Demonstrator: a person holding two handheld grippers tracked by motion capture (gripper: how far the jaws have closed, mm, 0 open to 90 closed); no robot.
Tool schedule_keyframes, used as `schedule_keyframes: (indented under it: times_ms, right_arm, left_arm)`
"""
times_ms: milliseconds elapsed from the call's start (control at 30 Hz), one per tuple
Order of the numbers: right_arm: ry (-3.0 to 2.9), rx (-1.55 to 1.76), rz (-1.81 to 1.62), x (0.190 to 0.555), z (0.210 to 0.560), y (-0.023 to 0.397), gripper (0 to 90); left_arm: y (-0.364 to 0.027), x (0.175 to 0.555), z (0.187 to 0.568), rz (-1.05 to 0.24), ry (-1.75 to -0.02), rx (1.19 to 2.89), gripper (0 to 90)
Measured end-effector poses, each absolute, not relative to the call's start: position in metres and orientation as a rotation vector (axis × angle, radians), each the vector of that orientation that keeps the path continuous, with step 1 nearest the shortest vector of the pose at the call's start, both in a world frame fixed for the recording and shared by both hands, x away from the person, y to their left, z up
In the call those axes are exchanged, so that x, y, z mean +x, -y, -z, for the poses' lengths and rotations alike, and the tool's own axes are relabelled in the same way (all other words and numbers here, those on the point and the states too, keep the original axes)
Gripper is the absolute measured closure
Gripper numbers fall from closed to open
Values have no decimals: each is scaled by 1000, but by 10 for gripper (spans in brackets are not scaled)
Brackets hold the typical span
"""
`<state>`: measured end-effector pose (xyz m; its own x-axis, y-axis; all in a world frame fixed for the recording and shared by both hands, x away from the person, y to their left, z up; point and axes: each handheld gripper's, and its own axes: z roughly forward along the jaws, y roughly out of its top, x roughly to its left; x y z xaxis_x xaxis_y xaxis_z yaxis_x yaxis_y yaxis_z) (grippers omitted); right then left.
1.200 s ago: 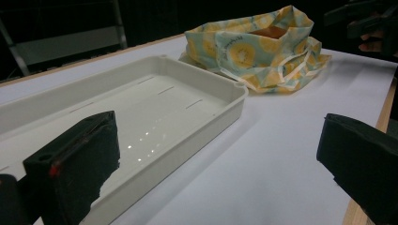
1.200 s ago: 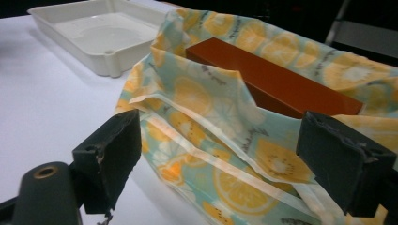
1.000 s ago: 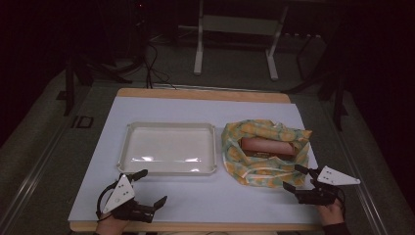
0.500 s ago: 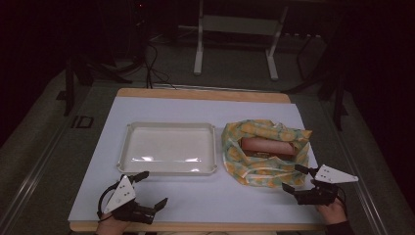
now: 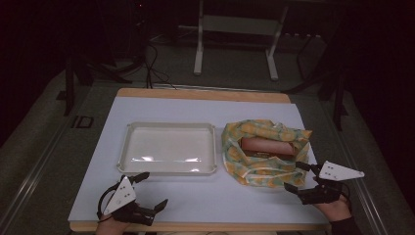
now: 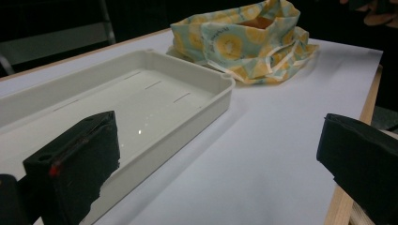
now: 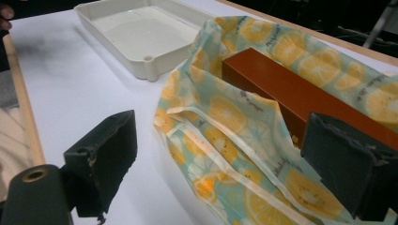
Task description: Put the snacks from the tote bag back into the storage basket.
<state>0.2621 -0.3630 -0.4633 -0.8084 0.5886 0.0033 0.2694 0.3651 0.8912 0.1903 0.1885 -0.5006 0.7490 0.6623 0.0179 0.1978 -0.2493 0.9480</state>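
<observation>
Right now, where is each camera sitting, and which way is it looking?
High view: above the person's table edge, looking forward and down; left gripper, right gripper and both hands show.
Left gripper view: rides low by the near edge, facing the shallow white plastic tray; its two black jaws show.
Right gripper view: close on the orange-print cloth bag holding a brown box; jaws show.
All share tray and bag.

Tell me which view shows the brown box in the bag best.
The right gripper view: the box lies close up, its top and one side clear above the bag. The high view shows only its top, small inside the bag's mouth. The left gripper view shows a sliver at the far opening.
</observation>
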Motion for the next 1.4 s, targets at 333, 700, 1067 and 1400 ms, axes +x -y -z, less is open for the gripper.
schedule_keyframes:
  times_ms: [333,700,1067,1400]
  right_arm:
    - [-2294,687,-1408,269,445,359,111]
    - [-2274,648,-1405,283,424,357,114]
    - [-2231,641,-1417,302,404,356,127]
    - [-2237,630,-1398,325,389,351,132]
  left_arm:
    - [-189,191,501,-506,-682,1810,0]
    - [-188,190,500,-510,-675,1816,0]
    - [-187,190,500,-514,-667,1818,0]
    - [-186,190,500,-515,-659,1825,0]
